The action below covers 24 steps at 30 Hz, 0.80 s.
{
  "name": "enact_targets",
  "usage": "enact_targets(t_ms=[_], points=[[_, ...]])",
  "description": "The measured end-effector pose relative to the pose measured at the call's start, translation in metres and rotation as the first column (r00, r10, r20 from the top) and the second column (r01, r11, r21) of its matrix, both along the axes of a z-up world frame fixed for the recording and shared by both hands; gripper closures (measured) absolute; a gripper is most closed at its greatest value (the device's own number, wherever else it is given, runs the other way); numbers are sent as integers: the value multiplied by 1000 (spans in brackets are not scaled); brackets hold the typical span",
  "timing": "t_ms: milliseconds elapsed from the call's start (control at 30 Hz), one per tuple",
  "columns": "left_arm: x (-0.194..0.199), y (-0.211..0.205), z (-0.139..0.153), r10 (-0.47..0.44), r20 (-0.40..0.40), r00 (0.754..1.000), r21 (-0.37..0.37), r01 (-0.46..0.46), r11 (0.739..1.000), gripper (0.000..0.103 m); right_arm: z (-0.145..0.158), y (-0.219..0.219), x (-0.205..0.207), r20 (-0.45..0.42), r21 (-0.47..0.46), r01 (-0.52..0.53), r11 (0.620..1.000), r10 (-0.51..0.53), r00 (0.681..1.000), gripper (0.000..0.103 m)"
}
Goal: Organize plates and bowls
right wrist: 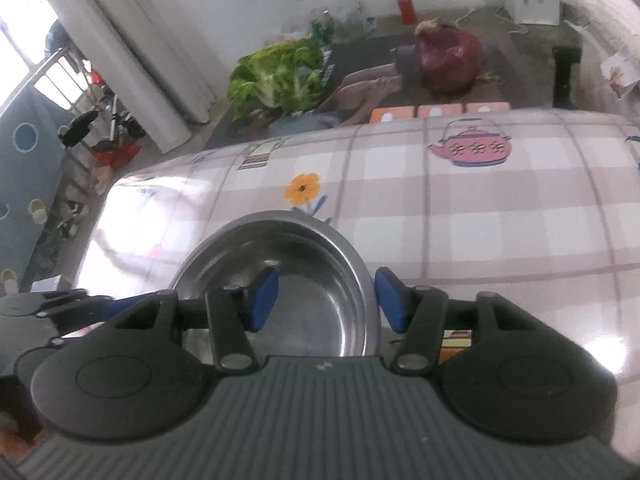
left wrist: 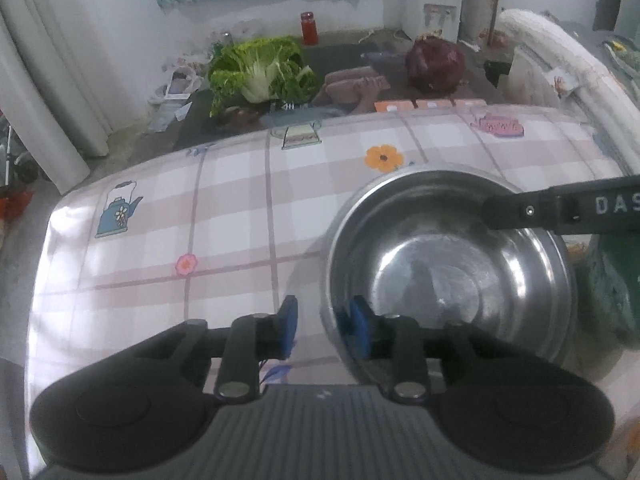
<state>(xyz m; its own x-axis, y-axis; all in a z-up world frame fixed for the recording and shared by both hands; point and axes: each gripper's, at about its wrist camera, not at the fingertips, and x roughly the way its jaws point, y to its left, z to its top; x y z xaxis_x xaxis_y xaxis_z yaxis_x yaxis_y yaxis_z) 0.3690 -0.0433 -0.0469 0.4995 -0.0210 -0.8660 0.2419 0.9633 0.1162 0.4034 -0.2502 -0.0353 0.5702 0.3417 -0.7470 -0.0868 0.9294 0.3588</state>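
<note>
A steel bowl (left wrist: pixel 448 264) sits on the checked tablecloth (left wrist: pixel 200 216), at the right of the left wrist view. My left gripper (left wrist: pixel 324 330) is open, its jaws straddling the bowl's near left rim, one blue pad inside and one outside. In the right wrist view the same bowl (right wrist: pixel 296 280) lies just ahead. My right gripper (right wrist: pixel 326 300) is open wide, straddling the bowl's right rim. A finger of the right gripper (left wrist: pixel 560 212) reaches over the bowl from the right in the left wrist view.
Beyond the table's far edge a person (left wrist: pixel 436 64) sits on the floor beside leafy greens (left wrist: pixel 260 72) and a red bottle (left wrist: pixel 309 29). A green object (left wrist: pixel 612 288) lies right of the bowl. Curtains (left wrist: pixel 48 80) hang at the left.
</note>
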Motion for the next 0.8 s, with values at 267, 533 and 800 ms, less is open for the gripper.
enact_targets(t_ms=[267,533,800], points=[[-24,34,0,18,-66,998,-41,-21,999,74,3,28,-27,-40,15,-122,992,123,992,49],[-49,45,28,24,20,1000,-66,-22,998,52,17,35,-57,13,1,-89,996,89,996,48],[-92,38,69,-29,112,993,-125,43,991,35,70,13,-133,184,31,32,999,-37,982,15]])
